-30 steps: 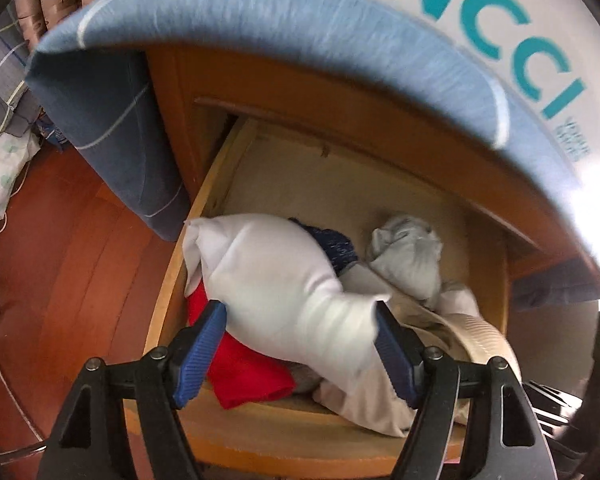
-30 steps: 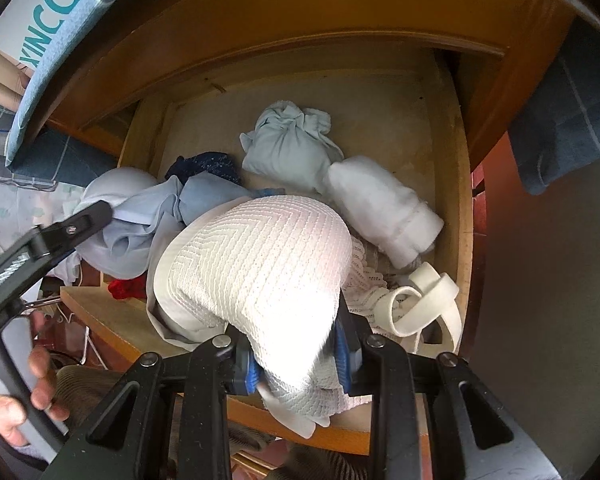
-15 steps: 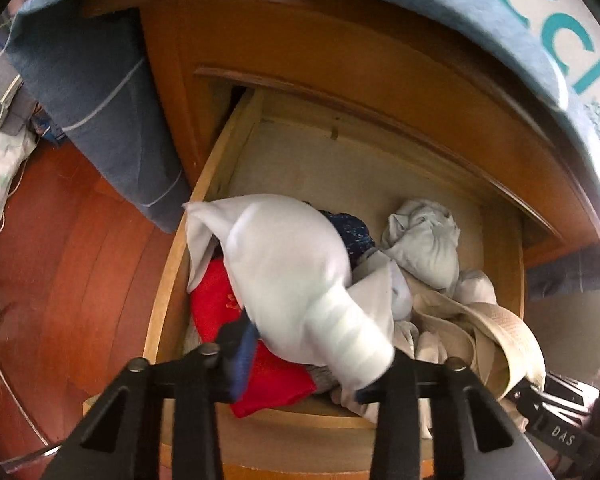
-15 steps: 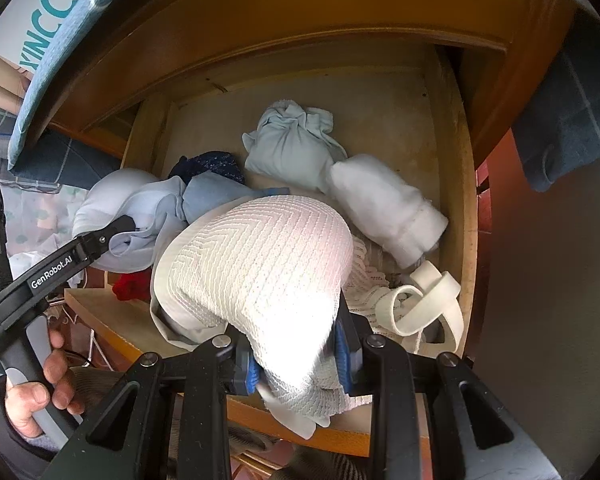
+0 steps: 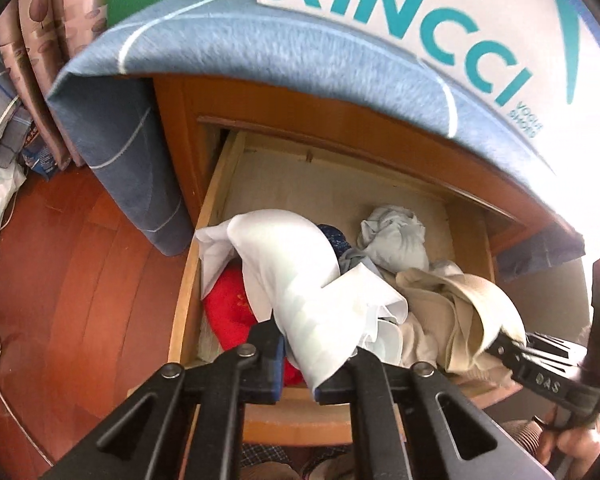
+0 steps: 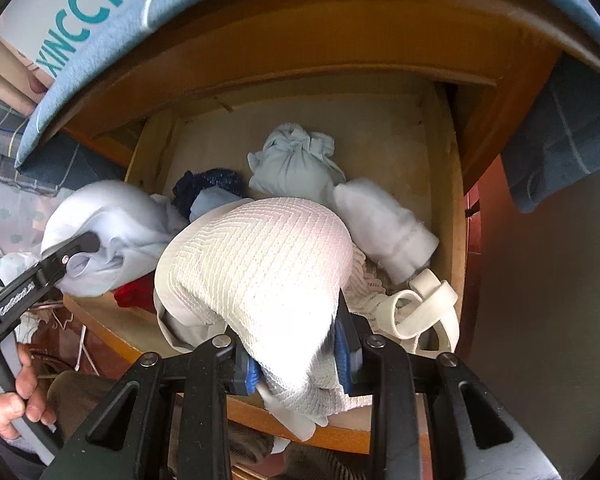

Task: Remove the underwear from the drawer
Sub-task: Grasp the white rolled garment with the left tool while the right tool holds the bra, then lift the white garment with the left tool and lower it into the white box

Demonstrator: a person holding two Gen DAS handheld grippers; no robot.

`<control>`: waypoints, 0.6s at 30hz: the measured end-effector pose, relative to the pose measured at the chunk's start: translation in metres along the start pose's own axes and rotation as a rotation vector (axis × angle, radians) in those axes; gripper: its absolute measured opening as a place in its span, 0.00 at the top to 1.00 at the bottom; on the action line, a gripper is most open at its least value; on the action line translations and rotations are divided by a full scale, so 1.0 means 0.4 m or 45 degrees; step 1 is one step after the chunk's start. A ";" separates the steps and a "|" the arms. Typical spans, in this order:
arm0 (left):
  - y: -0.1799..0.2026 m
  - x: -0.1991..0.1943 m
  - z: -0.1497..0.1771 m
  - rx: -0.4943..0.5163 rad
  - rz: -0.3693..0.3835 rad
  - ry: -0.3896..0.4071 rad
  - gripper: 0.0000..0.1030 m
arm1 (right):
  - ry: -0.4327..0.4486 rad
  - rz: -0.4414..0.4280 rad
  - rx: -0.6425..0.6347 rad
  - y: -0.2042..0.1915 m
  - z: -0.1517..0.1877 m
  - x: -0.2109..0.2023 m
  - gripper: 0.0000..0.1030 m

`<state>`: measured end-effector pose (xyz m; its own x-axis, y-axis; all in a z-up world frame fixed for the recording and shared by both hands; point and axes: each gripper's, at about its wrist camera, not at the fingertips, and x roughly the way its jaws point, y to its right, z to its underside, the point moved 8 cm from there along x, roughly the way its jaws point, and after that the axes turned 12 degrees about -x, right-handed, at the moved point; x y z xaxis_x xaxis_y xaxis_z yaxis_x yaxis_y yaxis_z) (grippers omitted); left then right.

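The open wooden drawer (image 5: 188, 280) of an orange-brown cabinet serves as the landmark here, and it is stuffed with crumpled garments. The left claw (image 5: 296, 364) has its jaws closing on a smooth white piece of underwear (image 5: 300, 280), whose lower end is pinched between the blue pads while the rest balloons up over the drawer's front left corner. Under that cloth, against the drawer's left wall, lies a bright red garment (image 5: 230, 312), and just behind it a dark blue patterned piece (image 5: 334, 236) peeks out. The right claw (image 6: 296, 364) is clamped tight on a cream-white zigzag-knit piece of underwear (image 6: 260, 272), which bulges above the drawer's front edge with its tail hanging down past the front board. Toward the back of the drawer sits a knotted pale grey-blue bundle (image 6: 296, 164), and to its right, along the drawer's right wall, a rolled fluffy white sock-like piece (image 6: 384, 220). A looped cream fabric strap (image 6: 428, 304) rests in the drawer's front right corner. Above the drawer, a blue blanket (image 5: 300, 52) drapes over the cabinet top, with a white shoe box printed in teal letters (image 5: 440, 20) sitting on it. In the right wrist view a hand (image 6: 12, 396) grips the left tool's handle, below and left of the drawer's front; whether it wears anything is hard to say at the blurred rim.
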<state>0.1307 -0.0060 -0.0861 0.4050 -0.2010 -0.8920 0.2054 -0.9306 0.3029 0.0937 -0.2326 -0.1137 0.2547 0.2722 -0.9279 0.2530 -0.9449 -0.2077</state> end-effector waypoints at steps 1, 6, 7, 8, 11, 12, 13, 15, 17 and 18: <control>-0.001 -0.013 0.001 0.003 0.007 0.004 0.91 | 0.013 -0.003 0.005 0.002 -0.002 -0.005 0.74; 0.013 -0.071 0.012 0.054 0.040 0.026 0.91 | 0.054 0.010 0.017 0.007 -0.005 -0.021 0.74; 0.014 -0.080 0.012 0.058 0.048 0.029 0.91 | 0.062 0.013 0.022 0.010 -0.005 -0.023 0.74; 0.017 -0.097 0.012 0.069 0.059 0.034 0.91 | 0.067 0.015 0.026 0.010 -0.005 -0.025 0.74; 0.020 -0.140 0.014 0.100 0.071 0.049 0.91 | 0.079 0.017 0.034 0.010 -0.002 -0.030 0.74; 0.024 -0.149 0.014 0.105 0.075 0.053 0.91 | 0.078 0.018 0.033 0.011 -0.002 -0.030 0.74; 0.026 -0.166 0.015 0.110 0.083 0.059 0.91 | 0.076 0.021 0.031 0.012 0.000 -0.030 0.74; 0.029 -0.194 0.015 0.125 0.093 0.071 0.91 | 0.074 0.023 0.032 0.010 0.000 -0.029 0.74; 0.032 -0.228 0.017 0.145 0.105 0.082 0.91 | 0.068 0.023 0.035 0.011 0.001 -0.027 0.74; 0.033 -0.246 0.017 0.155 0.111 0.088 0.91 | 0.065 0.021 0.037 0.012 0.001 -0.026 0.74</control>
<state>0.0873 -0.0004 0.0034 0.4776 -0.2650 -0.8377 0.0588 -0.9417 0.3314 0.0920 -0.2401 -0.1052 0.3062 0.2649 -0.9144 0.2216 -0.9540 -0.2021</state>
